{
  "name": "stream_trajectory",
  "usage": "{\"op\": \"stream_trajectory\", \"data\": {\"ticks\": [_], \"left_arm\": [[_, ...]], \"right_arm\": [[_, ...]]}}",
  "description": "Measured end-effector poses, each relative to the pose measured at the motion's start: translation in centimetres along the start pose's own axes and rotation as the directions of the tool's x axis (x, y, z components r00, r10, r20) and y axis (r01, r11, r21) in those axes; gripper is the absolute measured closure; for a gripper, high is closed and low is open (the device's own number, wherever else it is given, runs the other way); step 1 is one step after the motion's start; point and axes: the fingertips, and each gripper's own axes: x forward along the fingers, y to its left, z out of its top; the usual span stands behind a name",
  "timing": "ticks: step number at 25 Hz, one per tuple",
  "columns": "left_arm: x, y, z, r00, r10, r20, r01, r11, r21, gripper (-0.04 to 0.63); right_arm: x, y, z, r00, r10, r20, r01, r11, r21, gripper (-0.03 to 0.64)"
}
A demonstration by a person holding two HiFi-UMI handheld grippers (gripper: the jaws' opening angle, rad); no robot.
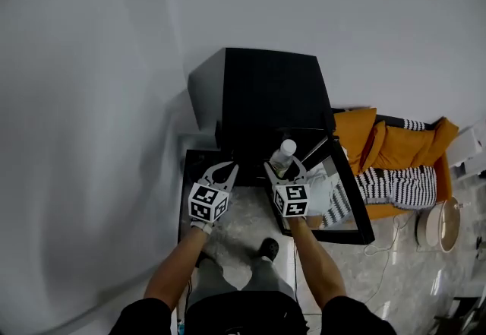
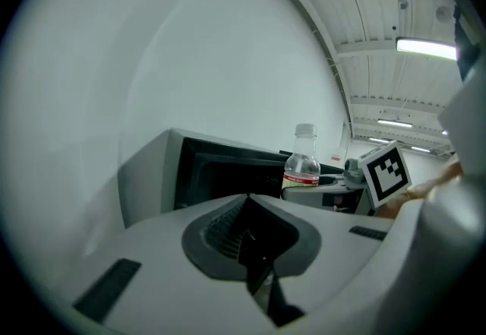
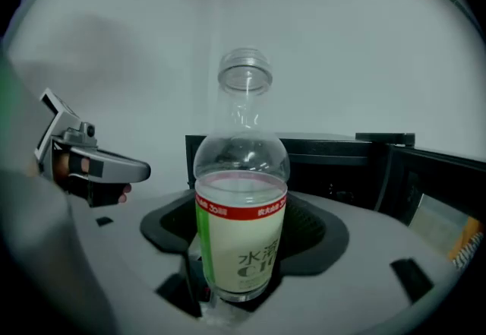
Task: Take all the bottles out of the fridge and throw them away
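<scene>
right gripper (image 1: 284, 168) clamps the bottle (image 3: 241, 235) upright, long axis vertical between its jaws, just outside the open fridge (image 1: 266, 90); left gripper (image 2: 247, 200) beside it, jaws together, empty, so right likely does the throw-away.

Walls (image 1: 91, 98) plain white, bare. Floor (image 1: 250, 227) pale marbled tile, glossy. Orange seat (image 1: 395, 145) at right, by wall; striped cloth (image 1: 395, 185) on it. Thin cable (image 1: 383, 246) loose on floor nearby. Ceiling (image 2: 380, 14) white slatted panels; strip light (image 2: 425, 47) lit.
</scene>
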Motion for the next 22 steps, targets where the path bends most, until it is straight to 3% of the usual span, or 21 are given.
{"op": "stream_trajectory", "data": {"ticks": [4, 9, 17, 22], "left_arm": [[-1.5, 1.9, 1.4, 0.999, 0.024, 0.031, -0.024, 1.000, -0.004, 0.592], [-5.5, 6.0, 2.4, 0.994, 0.094, 0.063, -0.093, 0.996, -0.005, 0.592], [-16.3, 15.0, 3.3, 0.959, 0.260, 0.116, -0.254, 0.965, -0.065, 0.592], [-19.3, 17.4, 3.2, 0.944, 0.309, 0.119, -0.304, 0.951, -0.064, 0.592]], "right_arm": [[0.9, 2.3, 1.5, 0.999, 0.035, 0.002, -0.035, 0.999, -0.026, 0.296], [3.3, 8.4, 2.8, 0.993, 0.115, 0.009, -0.114, 0.992, -0.052, 0.296], [7.2, 21.9, 5.0, 0.964, 0.266, 0.025, -0.264, 0.962, -0.072, 0.296], [9.5, 25.8, 6.0, 0.948, 0.318, 0.028, -0.315, 0.946, -0.079, 0.296]]}}
